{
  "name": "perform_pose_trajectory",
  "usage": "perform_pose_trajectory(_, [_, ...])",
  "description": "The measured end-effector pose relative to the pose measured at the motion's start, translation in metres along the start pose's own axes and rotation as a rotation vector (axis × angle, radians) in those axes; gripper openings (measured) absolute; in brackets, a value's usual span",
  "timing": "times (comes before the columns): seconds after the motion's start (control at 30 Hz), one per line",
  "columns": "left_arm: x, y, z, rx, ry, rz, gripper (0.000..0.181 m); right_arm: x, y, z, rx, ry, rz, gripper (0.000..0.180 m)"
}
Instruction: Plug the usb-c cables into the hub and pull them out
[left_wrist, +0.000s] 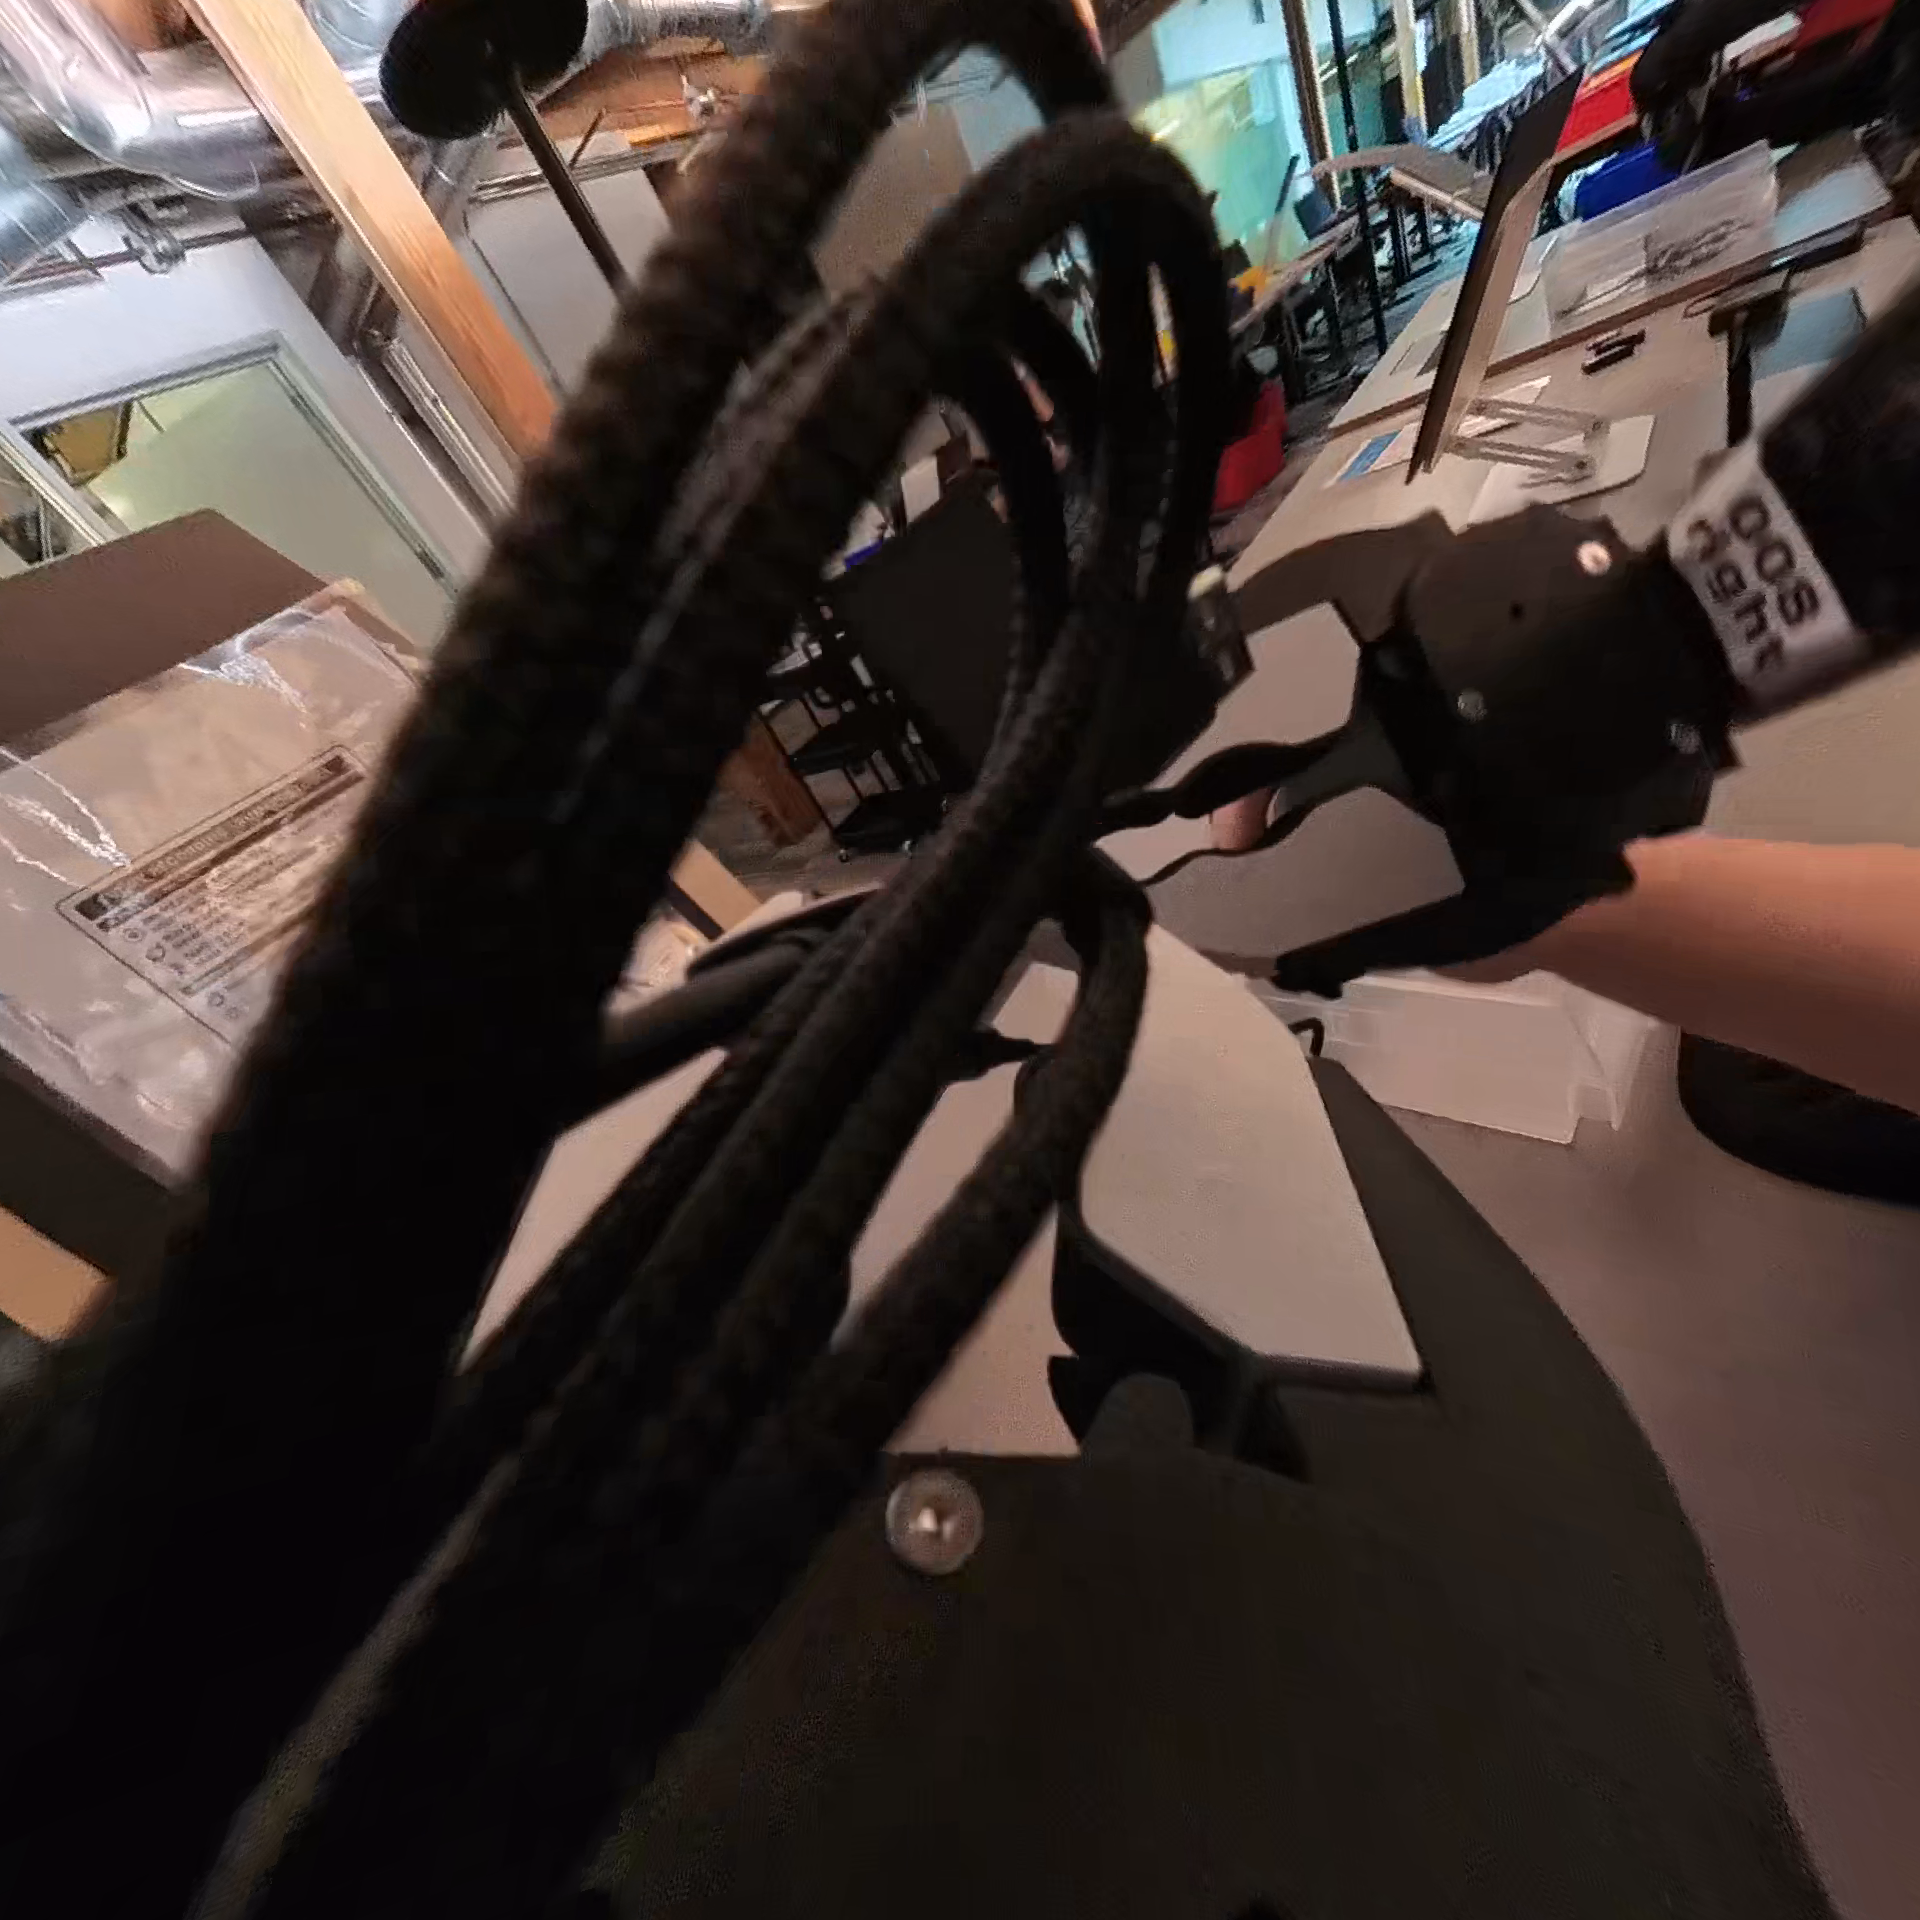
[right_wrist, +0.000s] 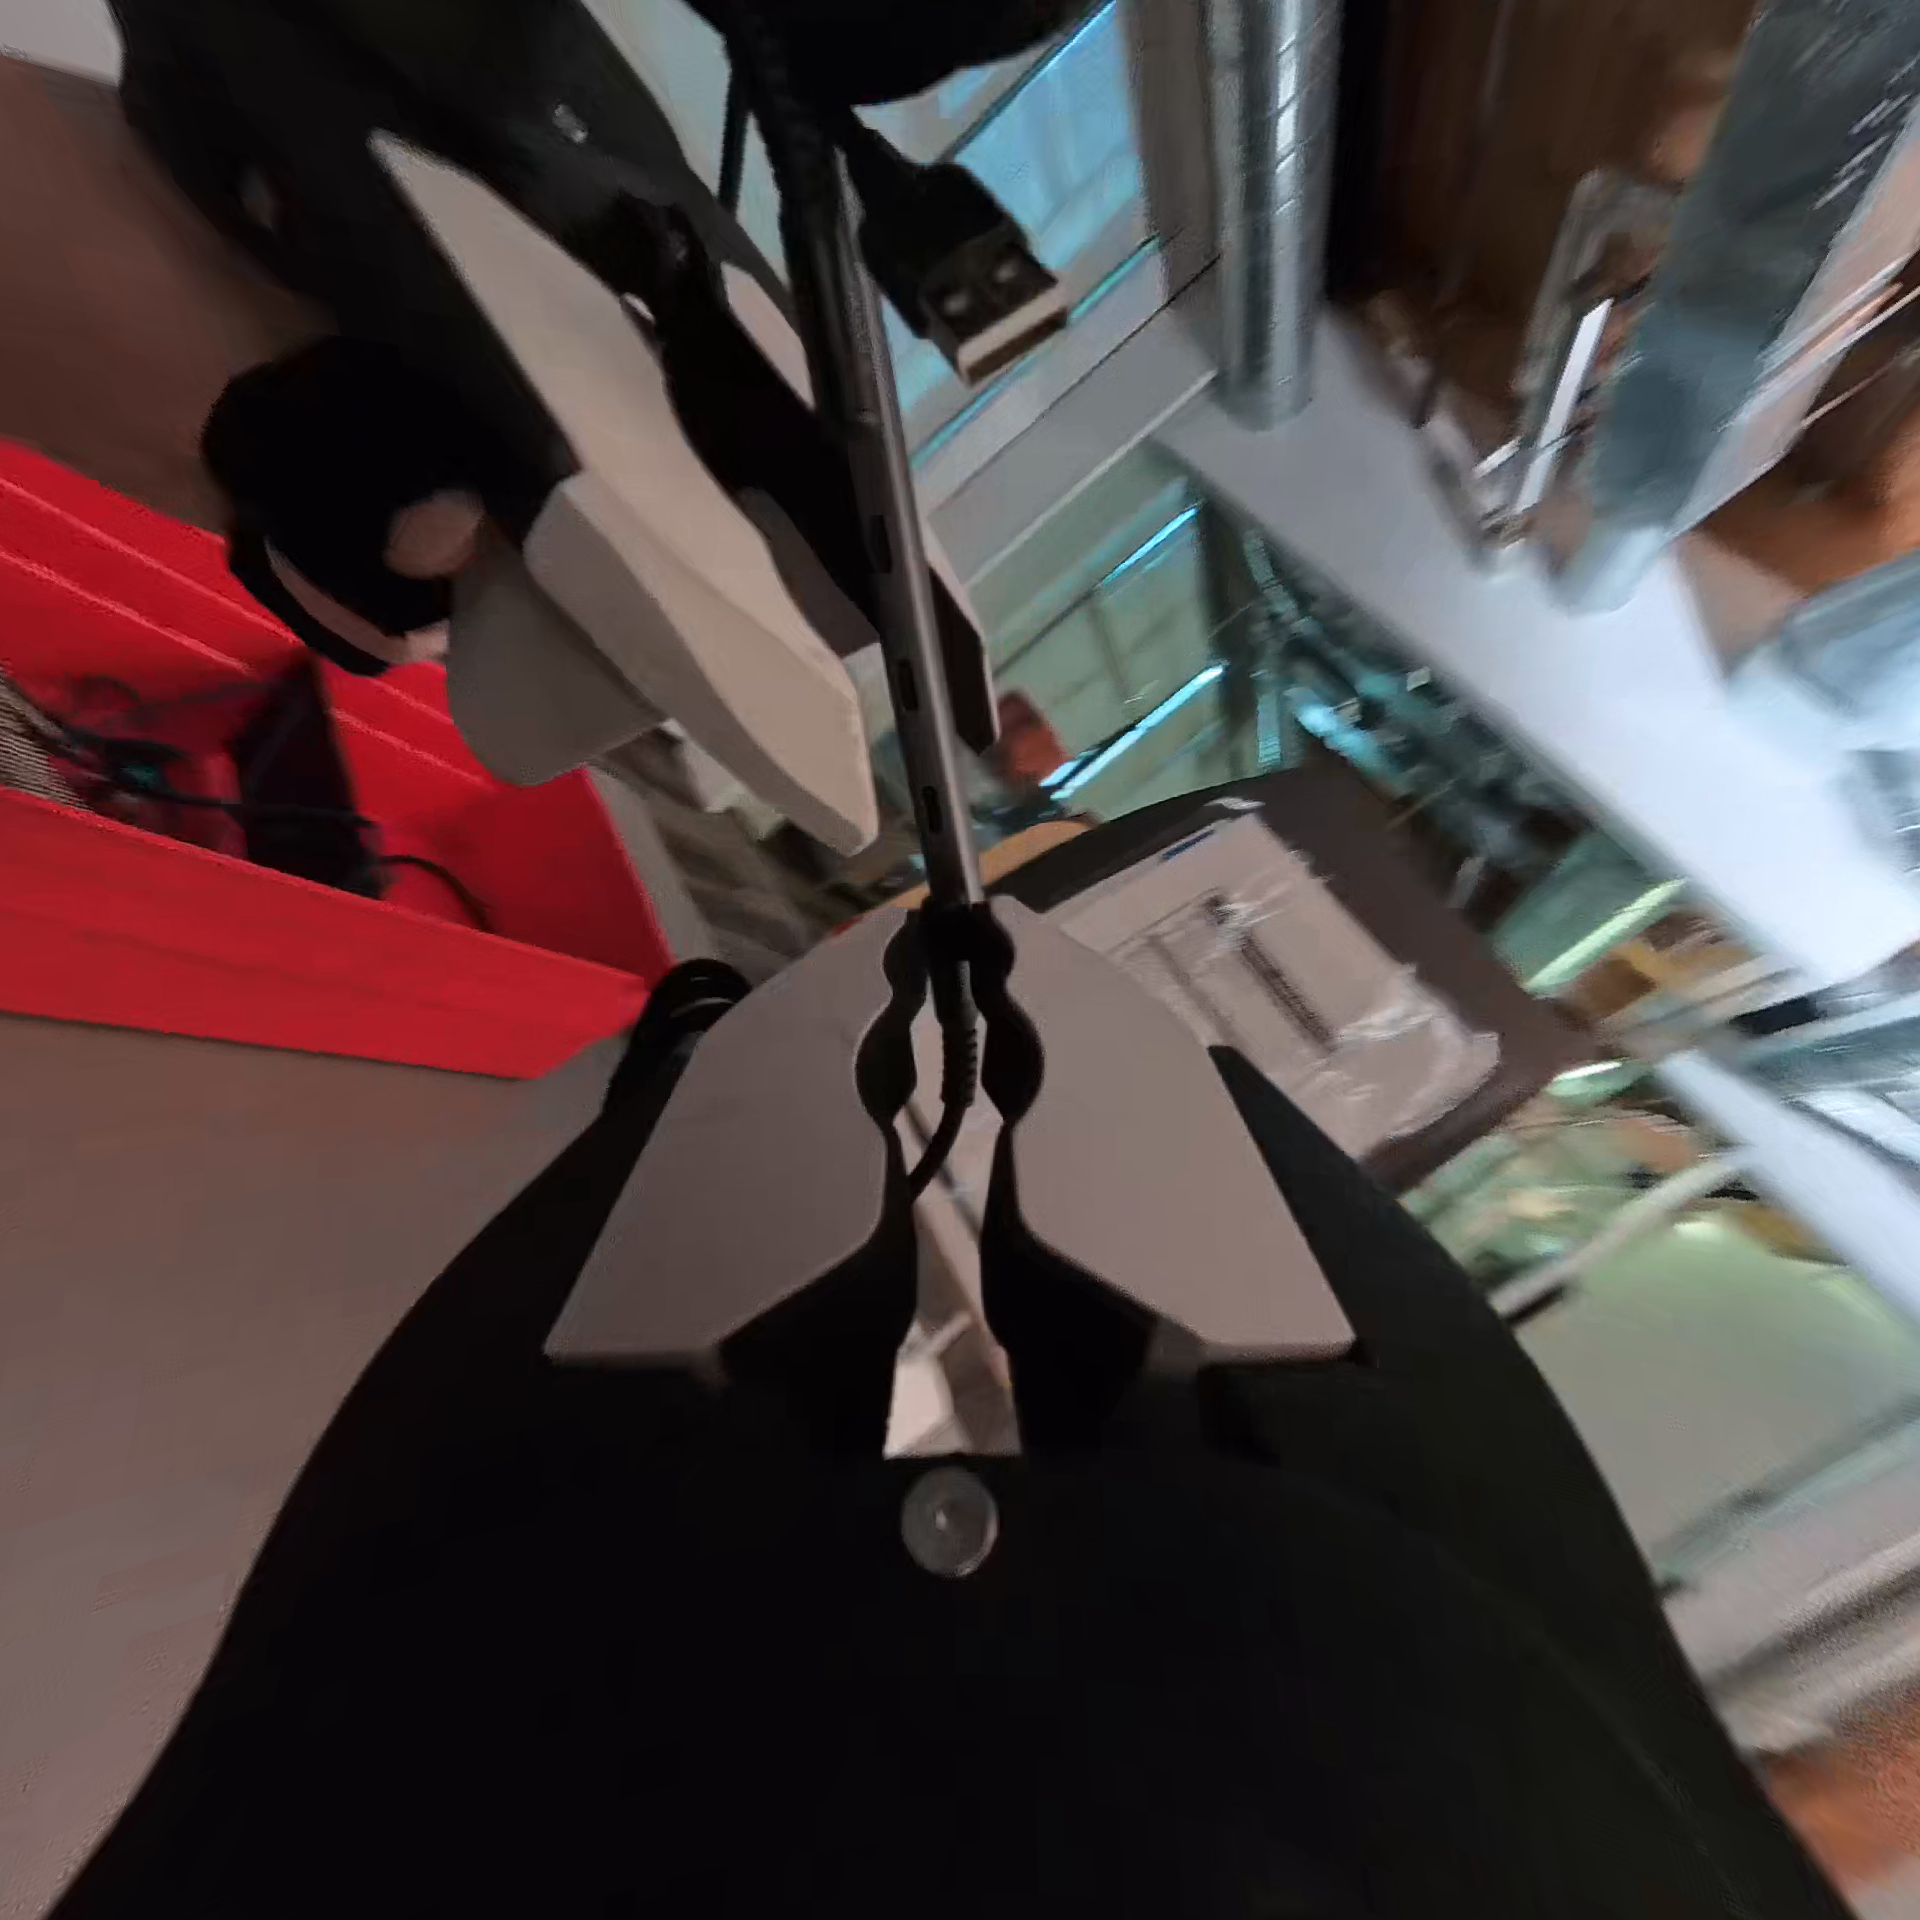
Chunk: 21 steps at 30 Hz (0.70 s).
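A bundle of black braided cables (left_wrist: 644, 831) fills the left wrist view, close to the camera. My left gripper (left_wrist: 997, 966) is shut on it; only its right grey pad (left_wrist: 1195, 1195) shows. My right gripper (right_wrist: 951, 925) is shut on the ribbed cable end of a thin grey hub (right_wrist: 904, 623), seen edge-on and pointing away, in the air. A loose USB-A plug (right_wrist: 977, 281) hangs beside the hub. The left gripper (right_wrist: 925, 769) and a gloved hand (right_wrist: 343, 499) are close beside the hub. The right gripper (left_wrist: 1216, 707) shows at right in the left wrist view.
A red bin (right_wrist: 260, 914) with dark cables stands at the left on a grey table (right_wrist: 208, 1247). A plastic-wrapped box (left_wrist: 156, 831) is at the left. A white box (left_wrist: 1455, 1049) lies under a person's forearm (left_wrist: 1766, 935). Desks with clutter (left_wrist: 1662, 260) lie farther back.
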<state>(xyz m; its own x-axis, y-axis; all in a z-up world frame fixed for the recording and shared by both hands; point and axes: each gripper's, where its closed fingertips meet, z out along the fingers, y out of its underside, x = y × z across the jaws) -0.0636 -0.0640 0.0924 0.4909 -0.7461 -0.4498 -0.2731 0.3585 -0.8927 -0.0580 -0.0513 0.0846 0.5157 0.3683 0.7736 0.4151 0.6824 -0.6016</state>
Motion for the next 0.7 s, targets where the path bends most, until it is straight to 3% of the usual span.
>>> perform_pose_trajectory(0.13, [-0.002, 0.015, -0.002, -0.053, 0.029, 0.024, 0.035, -0.019, 0.009, 0.000, -0.086, -0.321, 0.322, 0.009])
perform_pose_trajectory(0.3, [0.010, 0.034, 0.000, -0.090, 0.180, -0.038, 0.028, -0.039, 0.016, -0.015, -0.127, -0.645, 0.706, 0.008])
perform_pose_trajectory(0.5, [0.018, 0.025, 0.002, 0.026, 0.383, -0.308, 0.017, -0.036, 0.014, -0.023, -0.019, -0.835, 1.104, 0.008])
perform_pose_trajectory(0.7, [0.015, 0.026, 0.015, 0.029, 0.392, -0.452, 0.014, -0.036, 0.024, -0.021, -0.051, -0.869, 1.280, 0.008])
